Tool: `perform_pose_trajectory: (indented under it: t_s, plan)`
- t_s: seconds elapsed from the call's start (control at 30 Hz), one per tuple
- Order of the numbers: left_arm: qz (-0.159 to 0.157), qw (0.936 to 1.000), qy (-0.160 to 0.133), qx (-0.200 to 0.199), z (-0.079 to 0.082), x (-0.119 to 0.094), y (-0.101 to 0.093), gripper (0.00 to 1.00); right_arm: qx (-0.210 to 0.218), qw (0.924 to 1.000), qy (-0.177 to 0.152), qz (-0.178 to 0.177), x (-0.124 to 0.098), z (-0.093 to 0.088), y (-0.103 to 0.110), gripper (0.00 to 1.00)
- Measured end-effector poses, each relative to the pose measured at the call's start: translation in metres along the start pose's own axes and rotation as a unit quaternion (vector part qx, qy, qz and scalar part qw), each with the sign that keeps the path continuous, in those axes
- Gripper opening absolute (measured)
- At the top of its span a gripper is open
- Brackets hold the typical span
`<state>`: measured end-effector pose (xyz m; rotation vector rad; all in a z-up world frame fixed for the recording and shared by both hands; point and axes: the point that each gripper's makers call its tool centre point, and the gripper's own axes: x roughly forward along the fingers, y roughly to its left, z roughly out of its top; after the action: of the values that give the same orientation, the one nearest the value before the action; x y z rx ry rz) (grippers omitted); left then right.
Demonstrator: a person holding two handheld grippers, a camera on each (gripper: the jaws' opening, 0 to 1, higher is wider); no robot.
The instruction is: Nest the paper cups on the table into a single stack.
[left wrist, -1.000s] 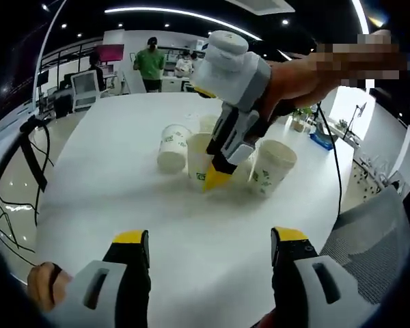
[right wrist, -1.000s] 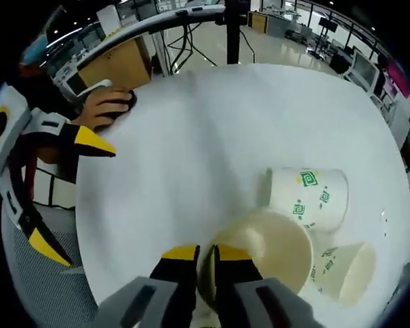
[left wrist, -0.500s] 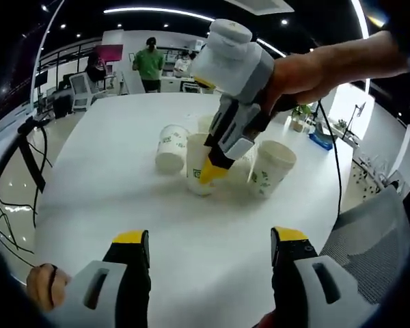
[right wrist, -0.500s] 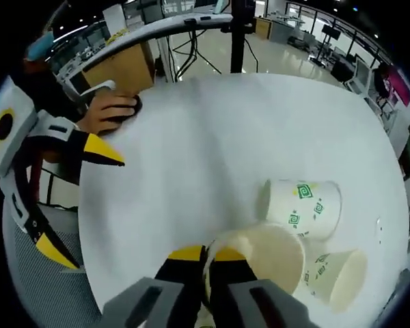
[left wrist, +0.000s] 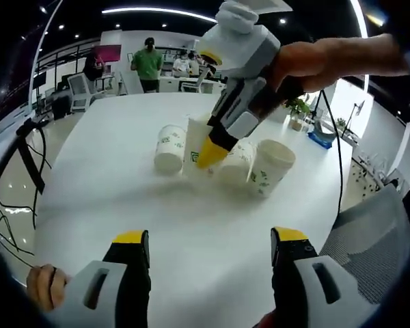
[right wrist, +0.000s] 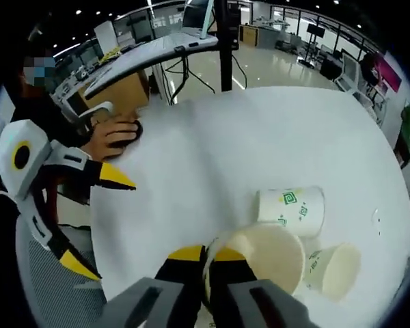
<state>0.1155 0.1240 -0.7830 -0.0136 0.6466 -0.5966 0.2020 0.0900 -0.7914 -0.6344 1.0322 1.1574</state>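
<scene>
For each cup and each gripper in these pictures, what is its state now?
Right gripper: shut on held cup's rim.
Held cup: lifted, mouth open to the right gripper view.
Upside-down cup: stands mouth down on the table.
Upright cup: stands mouth up, empty.
Left gripper: open, holding nothing.

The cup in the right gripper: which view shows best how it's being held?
The right gripper view: the right gripper is shut on the rim of the held cup, one jaw inside its open mouth and one outside. The left gripper view shows the same cup from the side, mostly hidden behind that gripper.
</scene>
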Motion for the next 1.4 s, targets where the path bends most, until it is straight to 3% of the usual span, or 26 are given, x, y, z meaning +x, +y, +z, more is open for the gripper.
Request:
perform_pose_trajectory:
  t_s: [0.47, 0.77, 0.97, 1.03, 1.4]
  plan:
    - [-0.008, 0.9999, 0.003, 0.012, -0.002, 0.009, -0.001, 0.71, 0.048, 0.9978, -0.039, -0.024, -0.045, -0.005, -0.022, 0.00]
    - [-0.015, 0.9997, 0.005, 0.019, -0.002, 0.015, -0.008, 0.71, 0.056, 0.9965, -0.041, -0.045, -0.068, -0.021, -0.042, 0.00]
    - [-0.019, 0.9995, 0.007, 0.025, -0.002, 0.016, -0.013, 0.71, 0.060, 0.9957, -0.045, -0.055, -0.094, -0.034, -0.041, 0.00]
    - [-0.020, 0.9994, 0.008, 0.027, -0.001, 0.017, -0.015, 0.71, 0.061, 0.9956, -0.044, -0.056, -0.091, -0.035, -0.046, 0.00]
    - [-0.025, 0.9991, 0.009, 0.034, 0.001, 0.019, -0.021, 0.71, 0.059, 0.9951, -0.044, -0.066, -0.123, -0.059, -0.038, 0.00]
